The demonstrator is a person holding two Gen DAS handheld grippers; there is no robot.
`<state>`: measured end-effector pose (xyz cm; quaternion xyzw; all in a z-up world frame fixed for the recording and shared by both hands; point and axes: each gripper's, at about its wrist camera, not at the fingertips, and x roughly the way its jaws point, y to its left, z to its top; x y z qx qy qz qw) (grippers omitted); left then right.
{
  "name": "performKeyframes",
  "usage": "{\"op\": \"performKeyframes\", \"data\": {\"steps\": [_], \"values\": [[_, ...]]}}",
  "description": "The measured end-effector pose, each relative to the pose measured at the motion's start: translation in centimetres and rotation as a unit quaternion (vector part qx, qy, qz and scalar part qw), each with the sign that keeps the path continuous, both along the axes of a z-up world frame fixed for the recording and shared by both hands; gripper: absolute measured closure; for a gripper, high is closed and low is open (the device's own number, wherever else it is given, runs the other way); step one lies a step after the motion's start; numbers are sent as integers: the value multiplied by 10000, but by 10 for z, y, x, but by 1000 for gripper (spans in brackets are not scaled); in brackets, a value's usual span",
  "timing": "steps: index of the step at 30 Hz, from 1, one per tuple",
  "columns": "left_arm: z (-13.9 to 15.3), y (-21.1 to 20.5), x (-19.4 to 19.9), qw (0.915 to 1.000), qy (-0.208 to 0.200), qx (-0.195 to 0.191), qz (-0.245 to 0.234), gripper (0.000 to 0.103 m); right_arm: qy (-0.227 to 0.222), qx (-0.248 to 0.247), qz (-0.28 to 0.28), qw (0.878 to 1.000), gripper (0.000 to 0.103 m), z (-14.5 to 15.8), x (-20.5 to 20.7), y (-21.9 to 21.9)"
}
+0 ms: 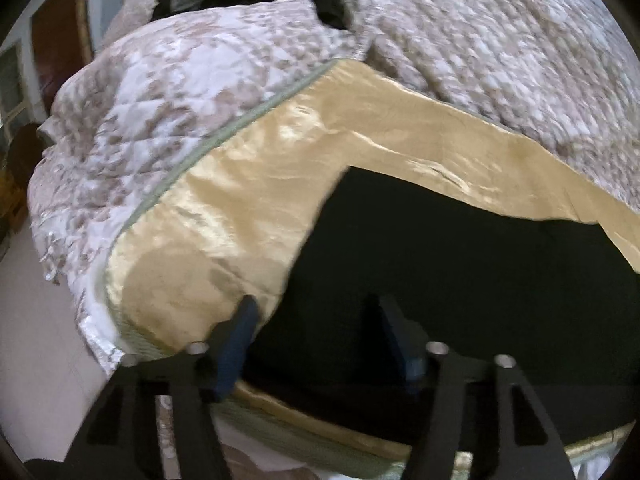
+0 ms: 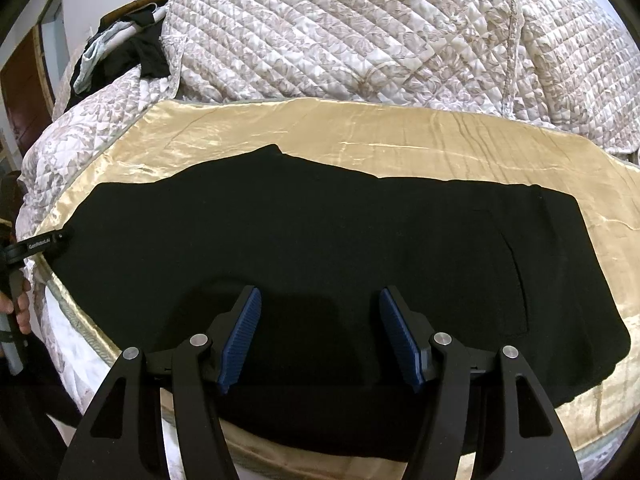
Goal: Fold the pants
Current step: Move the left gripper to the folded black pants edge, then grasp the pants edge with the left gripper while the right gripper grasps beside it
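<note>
Black cloth: the pants (image 2: 304, 248) lie flat and spread sideways on a gold satin sheet (image 2: 360, 140) on the bed.
Left end: in the right wrist view the pants' left end reaches the bed's left edge, where the left claw (image 2: 48, 240) touches it; a hand (image 2: 18, 304) grips that tool's handle below.
Middle: the far edge of the pants rises to a small peak left of centre, then runs slightly wavy to the right.
Right end: a pocket seam (image 2: 516, 264) shows as a faint curved line; the right edge is straight and slanted.
Left claw state: in its own view the left claw (image 1: 316, 320) has its fingers apart, over the pants' (image 1: 460, 280) left edge, holding nothing.
Right claw state: the right claw (image 2: 320, 308) is spread wide above the near middle of the pants, holding nothing.
Open room: bare gold sheet shows as a wide band beyond the pants, and narrower strips at right and along the near edge.
Beyond: a quilt (image 2: 380, 40) is bunched behind the sheet, with dark clothes (image 2: 132, 56) heaped at far left.
</note>
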<state>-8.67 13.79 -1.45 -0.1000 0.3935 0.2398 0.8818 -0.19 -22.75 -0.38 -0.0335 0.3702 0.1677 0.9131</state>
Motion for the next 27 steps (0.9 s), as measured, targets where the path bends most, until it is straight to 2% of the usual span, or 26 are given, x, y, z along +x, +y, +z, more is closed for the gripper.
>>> {"op": "performKeyframes", "data": {"steps": [10,12,14,17,21,27], "values": [[4,-16,8,9992,31,65,-387,89,-6,41,49,10000,41,0,-1,5],[6,-15,6,9993,-50,-52,-377,91,-6,54,48,10000,41,1,-2,5],[10,-9,3,9983,-232,-348,-394,92,-5,108,45,9999,41,2,-2,4],[24,-10,-2,9922,-644,-851,-639,92,-25,195,22,9998,41,5,-2,3],[46,-25,1,9797,-1026,-1331,-1097,92,-49,385,-40,9992,41,9,-1,-4],[78,-81,27,9569,-1218,-1747,-1973,92,-97,759,-238,9968,41,17,-1,-20]]}}
